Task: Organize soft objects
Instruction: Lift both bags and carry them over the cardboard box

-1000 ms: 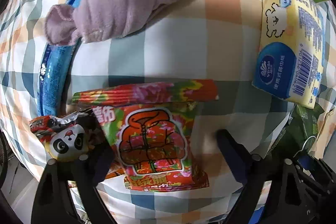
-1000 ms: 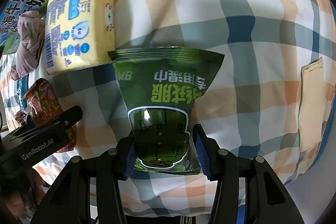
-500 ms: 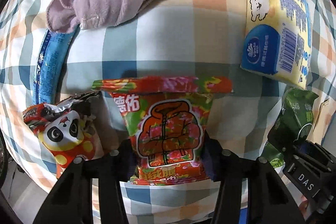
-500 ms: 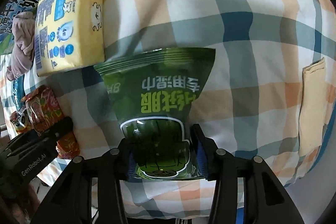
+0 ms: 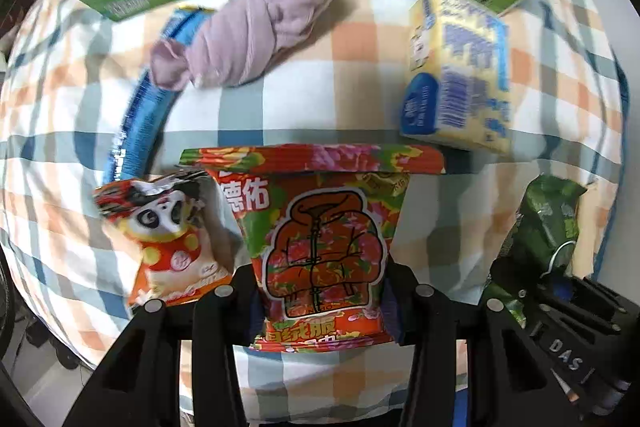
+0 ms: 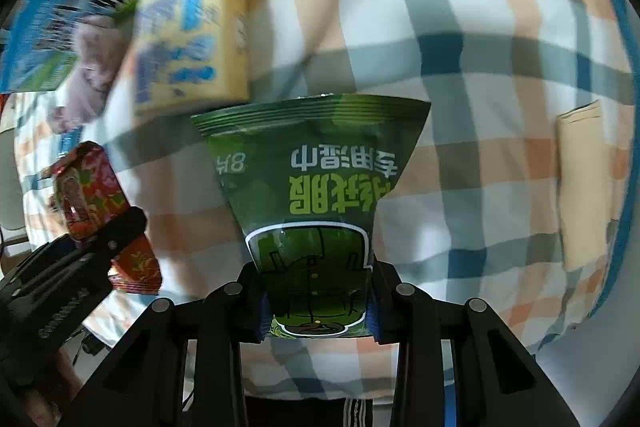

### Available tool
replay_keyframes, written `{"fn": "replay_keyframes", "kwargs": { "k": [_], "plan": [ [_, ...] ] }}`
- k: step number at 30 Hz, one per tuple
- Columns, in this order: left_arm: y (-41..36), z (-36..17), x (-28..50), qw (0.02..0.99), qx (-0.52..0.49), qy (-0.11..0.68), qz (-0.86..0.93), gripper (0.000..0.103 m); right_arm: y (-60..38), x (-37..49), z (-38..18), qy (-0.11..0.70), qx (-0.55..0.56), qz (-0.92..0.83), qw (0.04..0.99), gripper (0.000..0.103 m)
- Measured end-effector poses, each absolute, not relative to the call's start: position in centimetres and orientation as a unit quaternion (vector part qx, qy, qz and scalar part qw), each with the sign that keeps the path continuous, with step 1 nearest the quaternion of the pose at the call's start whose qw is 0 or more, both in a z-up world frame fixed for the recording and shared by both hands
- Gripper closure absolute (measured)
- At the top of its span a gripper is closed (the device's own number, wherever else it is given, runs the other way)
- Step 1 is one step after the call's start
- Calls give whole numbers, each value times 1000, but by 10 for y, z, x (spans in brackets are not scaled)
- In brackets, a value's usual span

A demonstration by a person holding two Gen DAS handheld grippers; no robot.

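- Since a second ago, my left gripper [image 5: 322,301] has closed its fingers on the red floral packet [image 5: 320,239], which now sits clamped above the checked cloth [image 5: 280,107].
- My right gripper [image 6: 318,301] keeps squeezing the green wipes packet [image 6: 316,195].
- Nearby lie the panda packet [image 5: 168,235], the lilac towel [image 5: 256,43] and the yellow tissue pack [image 5: 456,75].

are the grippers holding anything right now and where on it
Yes, both. The left gripper clamps the red floral packet across its lower end; the right gripper clamps the green wipes packet across its lower end.
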State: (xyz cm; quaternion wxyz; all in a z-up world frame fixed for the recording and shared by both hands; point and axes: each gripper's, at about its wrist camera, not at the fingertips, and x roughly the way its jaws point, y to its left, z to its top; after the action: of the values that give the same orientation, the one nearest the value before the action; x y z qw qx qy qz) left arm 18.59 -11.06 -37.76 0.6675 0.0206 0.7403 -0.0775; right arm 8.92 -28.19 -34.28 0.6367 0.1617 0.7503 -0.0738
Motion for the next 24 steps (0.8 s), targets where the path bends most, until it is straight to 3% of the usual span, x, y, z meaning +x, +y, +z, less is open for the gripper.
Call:
{"fn": "replay_keyframes", "kwargs": {
  "k": [12,16,24],
  "plan": [
    [-77,-239,206,743,-4,661,-109,60,-260,103,-214,680,144,-19,718,66],
    [-116,-174,210,768,-14,630,-115,60,-249,132,-189,658,138,-1,740,66],
    [-128,-150,268,795,-23,596,-111,60,-237,210,-157,622,119,16,774,66]
  ]
}}
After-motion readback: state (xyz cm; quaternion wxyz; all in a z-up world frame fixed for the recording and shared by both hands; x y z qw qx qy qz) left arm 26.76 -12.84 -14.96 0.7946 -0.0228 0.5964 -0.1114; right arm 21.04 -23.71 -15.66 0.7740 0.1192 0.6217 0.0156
